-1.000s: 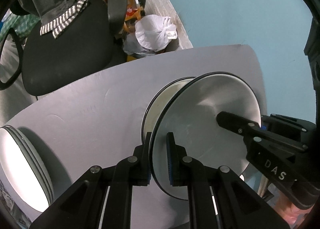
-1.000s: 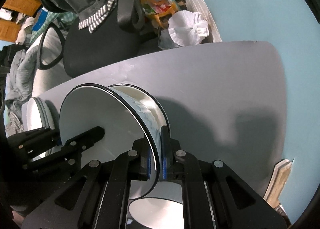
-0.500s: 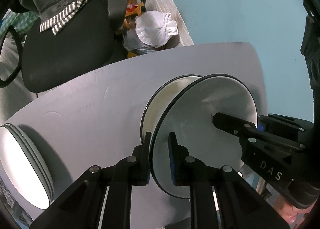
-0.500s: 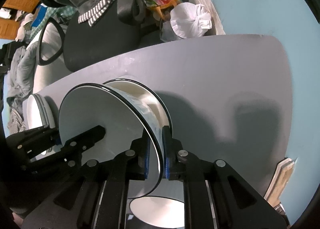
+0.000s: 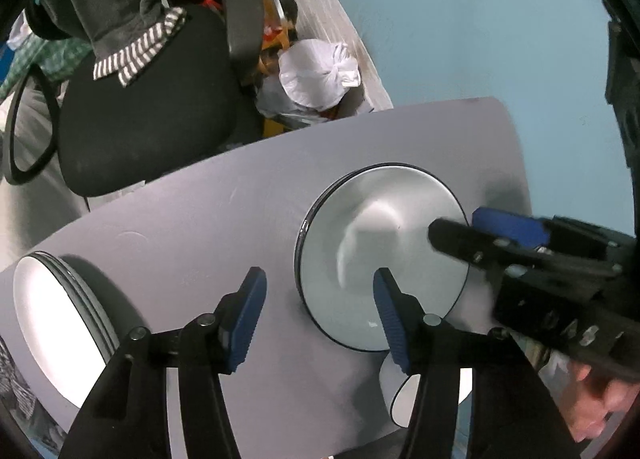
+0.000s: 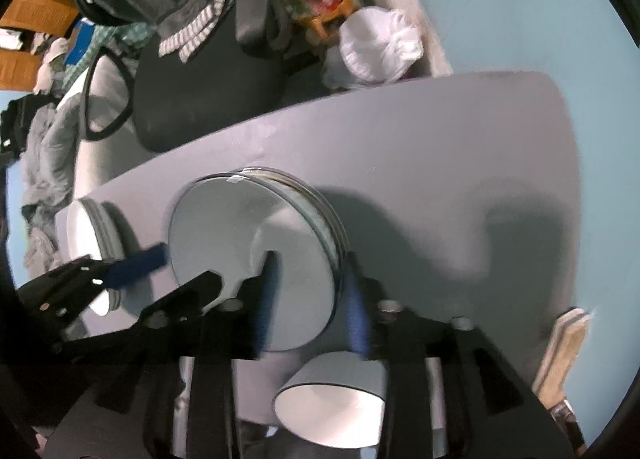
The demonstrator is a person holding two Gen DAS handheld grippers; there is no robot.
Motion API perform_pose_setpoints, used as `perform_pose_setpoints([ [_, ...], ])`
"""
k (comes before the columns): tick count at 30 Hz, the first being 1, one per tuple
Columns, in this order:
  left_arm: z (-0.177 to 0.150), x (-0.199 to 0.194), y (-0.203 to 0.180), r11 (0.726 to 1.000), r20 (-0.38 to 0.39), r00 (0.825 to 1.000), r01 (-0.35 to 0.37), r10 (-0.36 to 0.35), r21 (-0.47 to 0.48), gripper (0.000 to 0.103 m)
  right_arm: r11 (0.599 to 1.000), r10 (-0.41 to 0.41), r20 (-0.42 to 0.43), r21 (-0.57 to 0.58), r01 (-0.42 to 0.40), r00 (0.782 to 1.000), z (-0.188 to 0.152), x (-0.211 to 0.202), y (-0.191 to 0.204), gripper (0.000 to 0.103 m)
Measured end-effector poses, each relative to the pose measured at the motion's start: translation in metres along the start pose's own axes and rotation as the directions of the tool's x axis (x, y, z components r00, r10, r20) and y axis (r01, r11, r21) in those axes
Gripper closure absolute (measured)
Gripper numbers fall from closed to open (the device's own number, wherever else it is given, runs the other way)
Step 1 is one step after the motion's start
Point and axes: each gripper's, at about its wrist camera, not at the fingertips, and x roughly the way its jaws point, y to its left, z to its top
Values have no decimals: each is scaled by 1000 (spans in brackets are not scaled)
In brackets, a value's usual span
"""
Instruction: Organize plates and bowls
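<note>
Lettering on the right gripper [image 5: 476,231] body is too blurred to read. Grey counter [image 5: 200,219], pale blue wall behind, a black office chair [image 5: 144,115] and a knotted white bag [image 5: 316,75] in the upper left. Two plate stacks: one mid-frame [image 5: 380,255], one at the left edge [image 5: 52,327]. One bowl [image 6: 336,399] at the bottom. The left gripper [image 5: 316,311] and the right one are both opening, fingers [image 5: 248,307] off the rim, the middle stack's edge between them.

Left hand-held gripper [image 5: 316,299]: black angular fingers, ribbed blue pads, round silver screws. Right hand-held gripper [image 6: 310,291]: the same black build, blue pads, pale lettering on its body.
</note>
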Motion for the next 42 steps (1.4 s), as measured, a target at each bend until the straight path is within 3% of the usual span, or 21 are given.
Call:
perform_pose_setpoints([
  [6,-6,-13,5,1000,15,1000,6,-6,-18,46,1000,-26,43,-1,26,999,2,-21,2,55],
  [10,-15,-32,6,1000,42,999,15,-14,-22,41,997,-69,102,-26,72,992,-5,-41,8,42],
  [16,-28,-66,4,1000,119,993,21,-22,5,34,992,-95,179,-61,108,979,-22,-71,22,35],
  [28,-57,-124,5,999,267,963,41,-45,22,25,994,-82,293,-50,101,953,-55,-116,40,33],
  [42,-90,-157,-12,990,338,937,52,-93,128,23,994,-97,371,-7,107,924,-90,-146,44,33],
])
